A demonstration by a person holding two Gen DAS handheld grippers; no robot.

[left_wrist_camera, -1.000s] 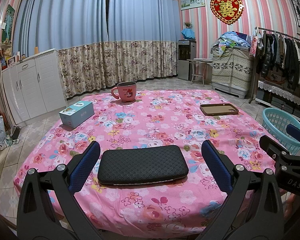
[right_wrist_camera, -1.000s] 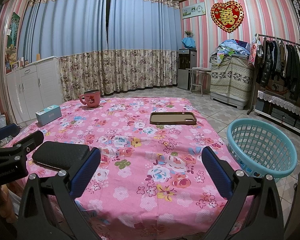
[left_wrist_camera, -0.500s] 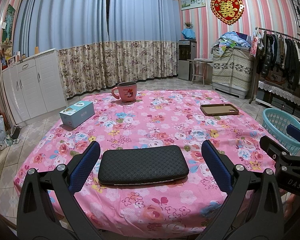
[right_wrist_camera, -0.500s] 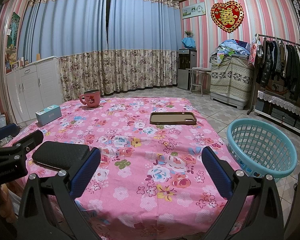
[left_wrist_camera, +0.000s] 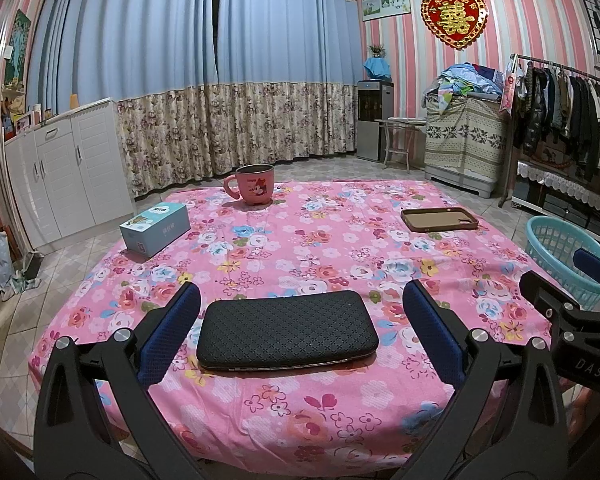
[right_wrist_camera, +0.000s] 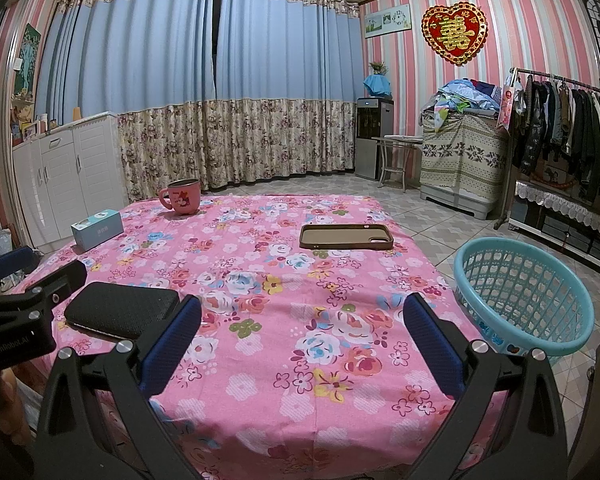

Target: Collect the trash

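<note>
Meanwhile, we held both tools spread wide and grasping nothing above the near edge of the worktop (left_wrist_camera: 284, 240), which wore a pink flowered cloth. Our left tool (left_wrist_camera: 300, 320) hovered with its blue pads on either side of a black quilted case (left_wrist_camera: 286, 330) that lay flat on the cloth close to the near edge, neither pad touching it. Our right tool (right_wrist_camera: 300, 332) hung just beside the left one, over bare cloth, with the same black case (right_wrist_camera: 122, 314) off to its left. Farther back on the left sat a light blue box (left_wrist_camera: 156, 230), and behind it, near the far edge, a pink mug (left_wrist_camera: 254, 189) stood upright with its handle turned left. On the right side of the worktop a brown phone case (right_wrist_camera: 346, 237) lay flat, well apart from the other items. Off the right edge of the worktop, lower down over the tiled floor, a teal basket (right_wrist_camera: 524, 300) stood with its mouth open upward; we could see nothing inside it. Between the tools and the mug, the box and the phone case lay only cloth. White cabinets, blue curtains and a clothes rack lined the walls beyond.
</note>
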